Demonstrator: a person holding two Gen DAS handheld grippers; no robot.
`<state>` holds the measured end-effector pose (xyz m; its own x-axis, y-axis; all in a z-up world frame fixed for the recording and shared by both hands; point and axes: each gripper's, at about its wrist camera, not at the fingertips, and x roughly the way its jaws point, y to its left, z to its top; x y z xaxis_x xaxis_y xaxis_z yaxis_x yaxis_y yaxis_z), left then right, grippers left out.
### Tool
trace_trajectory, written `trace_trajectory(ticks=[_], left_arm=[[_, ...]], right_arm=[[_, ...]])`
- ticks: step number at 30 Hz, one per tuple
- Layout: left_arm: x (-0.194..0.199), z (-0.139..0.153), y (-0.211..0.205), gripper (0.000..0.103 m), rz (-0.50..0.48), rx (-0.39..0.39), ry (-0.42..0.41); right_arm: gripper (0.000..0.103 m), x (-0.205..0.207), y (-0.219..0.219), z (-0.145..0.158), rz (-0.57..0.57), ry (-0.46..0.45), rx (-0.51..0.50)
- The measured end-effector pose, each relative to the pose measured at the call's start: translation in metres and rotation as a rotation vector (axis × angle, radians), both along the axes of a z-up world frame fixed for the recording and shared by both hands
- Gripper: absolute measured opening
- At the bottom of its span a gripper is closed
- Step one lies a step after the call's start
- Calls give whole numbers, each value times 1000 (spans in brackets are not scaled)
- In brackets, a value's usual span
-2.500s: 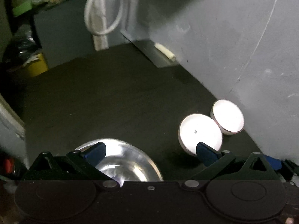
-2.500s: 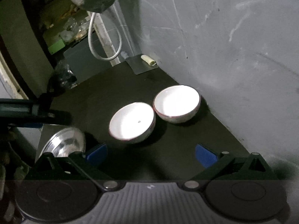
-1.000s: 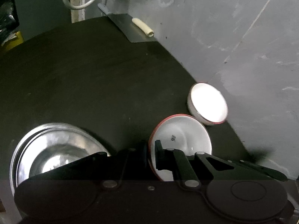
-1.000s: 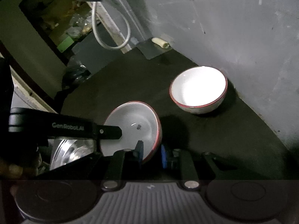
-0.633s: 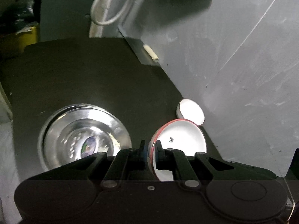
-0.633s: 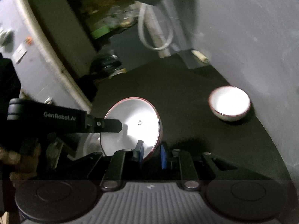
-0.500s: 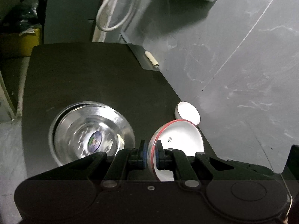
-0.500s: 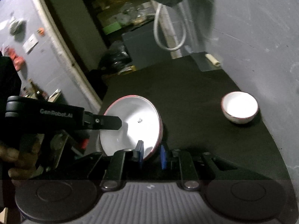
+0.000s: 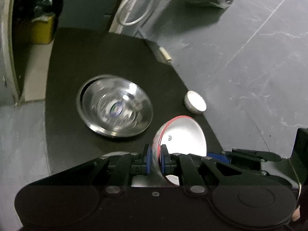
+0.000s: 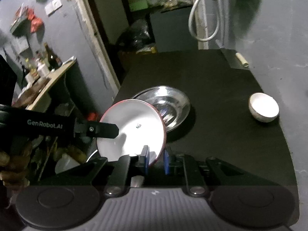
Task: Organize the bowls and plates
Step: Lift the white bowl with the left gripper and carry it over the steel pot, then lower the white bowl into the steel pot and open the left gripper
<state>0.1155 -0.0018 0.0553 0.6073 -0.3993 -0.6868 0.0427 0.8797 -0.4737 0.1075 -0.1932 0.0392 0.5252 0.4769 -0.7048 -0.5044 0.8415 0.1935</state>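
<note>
Held tilted above the dark tabletop (image 10: 221, 134): a white bowl with a red rim (image 10: 134, 129), gripped from two sides. Left gripper (image 9: 155, 160) clenched on the bowl's near rim, blue fingers (image 9: 147, 160) pressed on either side of the wall. Right gripper (image 10: 156, 160) likewise clamped on that bowl's rim, blue fingers (image 10: 145, 159) inside and outside the edge. Seen in the right wrist view reaching in from the left, the left gripper's black arm across the bowl's left rim, with a hand (image 10: 11, 165) behind it at the left edge. Below and just beyond the raised bowl, resting on the tabletop, a wide steel bowl (image 9: 115, 107). Farther right, well apart and close to the grey wall (image 9: 250, 57), a second white bowl (image 10: 263, 107), upright. At the far right corner of the tabletop, a small pale roll (image 9: 165, 54), lying on a grey sheet. A white cable loop (image 10: 204, 25) hung beyond the far edge.
</note>
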Motion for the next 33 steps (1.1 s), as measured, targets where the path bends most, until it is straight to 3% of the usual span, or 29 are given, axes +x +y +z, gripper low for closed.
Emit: trace_trajectory(ticks=[12,33], left_arm=[[-20,-33,23,10,56,-7,158],[-15,-59,29,18,93,-11,306]], right_arm=[[16,8,35,-22,111,122,-68],[16,30,58,-46,217,241,-124]])
